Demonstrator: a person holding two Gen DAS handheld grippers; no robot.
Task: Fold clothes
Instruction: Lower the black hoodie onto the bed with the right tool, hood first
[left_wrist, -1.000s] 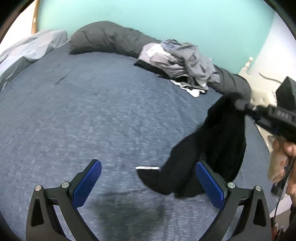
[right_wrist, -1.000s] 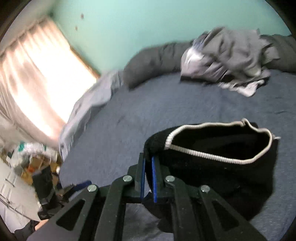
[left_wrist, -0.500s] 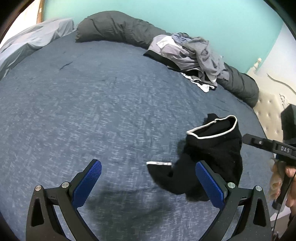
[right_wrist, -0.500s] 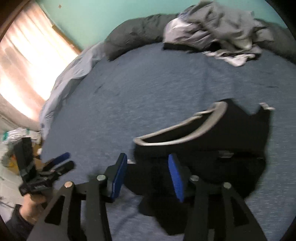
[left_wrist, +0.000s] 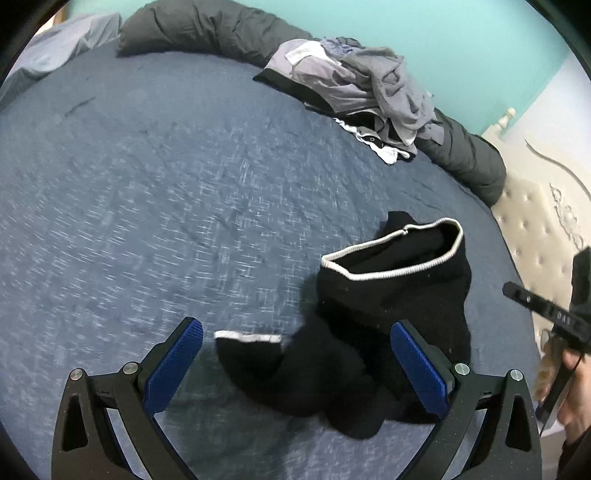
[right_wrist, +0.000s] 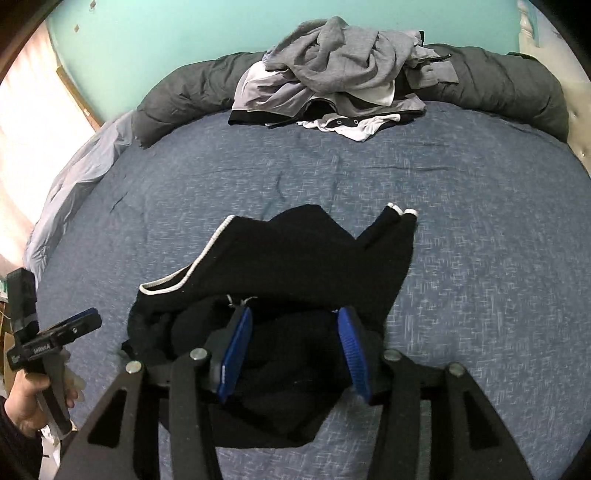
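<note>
Black garment (left_wrist: 384, 332) lies crumpled on the blue bed (left_wrist: 184, 203), dropped there for spreading; the left gripper (left_wrist: 295, 369) hangs spread and empty above it. From the right wrist, the right gripper (right_wrist: 291, 350) stands released over its bunched fabric.

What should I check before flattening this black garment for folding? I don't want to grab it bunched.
1. Black garment lying on the bed: ok.
2. Right tool let go, pads apart: ok.
3. Left tool open: ok.
4. Garment spread flat: not ok, crumpled.
5. White-trimmed waistband findable: ok.
6. Bed around it free, laundry pile far off: ok.
</note>
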